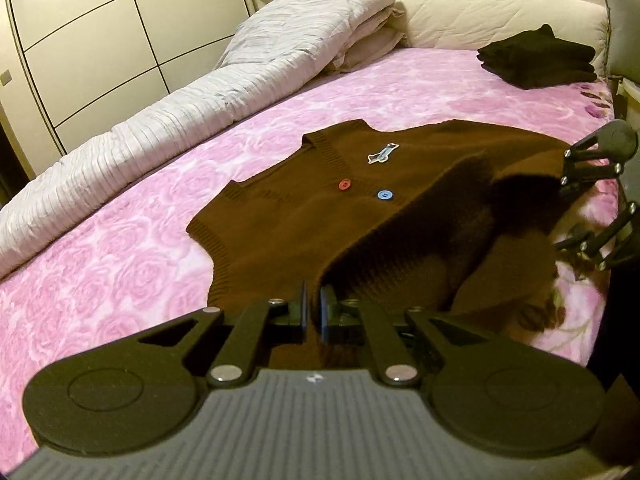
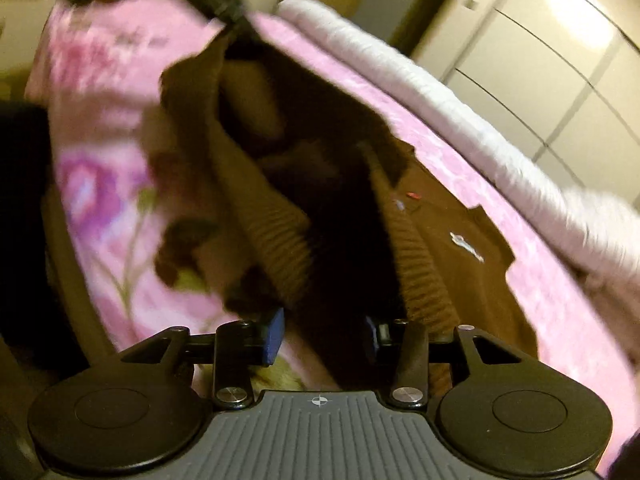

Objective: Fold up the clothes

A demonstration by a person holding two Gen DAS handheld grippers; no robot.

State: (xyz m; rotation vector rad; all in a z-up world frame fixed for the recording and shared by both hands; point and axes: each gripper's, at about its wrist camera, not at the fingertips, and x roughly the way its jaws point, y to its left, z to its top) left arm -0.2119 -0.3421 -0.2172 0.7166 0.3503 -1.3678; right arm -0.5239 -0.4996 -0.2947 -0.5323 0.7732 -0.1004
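A brown knitted vest (image 1: 360, 216) with a red button, a blue button and a small dog patch lies spread on the pink rose-print bed (image 1: 120, 264). My left gripper (image 1: 314, 308) is shut on the vest's ribbed hem and lifts it off the bed. My right gripper (image 2: 324, 334) is open, its blue pads either side of a hanging fold of the hem (image 2: 288, 252); the view is blurred. The right gripper also shows at the right edge of the left wrist view (image 1: 600, 200). The vest's patch side (image 2: 464, 246) lies flat further along.
A folded dark garment (image 1: 536, 58) sits at the far right corner of the bed by the headboard cushion (image 1: 480, 16). A rolled white quilt (image 1: 200, 104) runs along the bed's left side. White wardrobe doors (image 1: 100, 32) stand behind.
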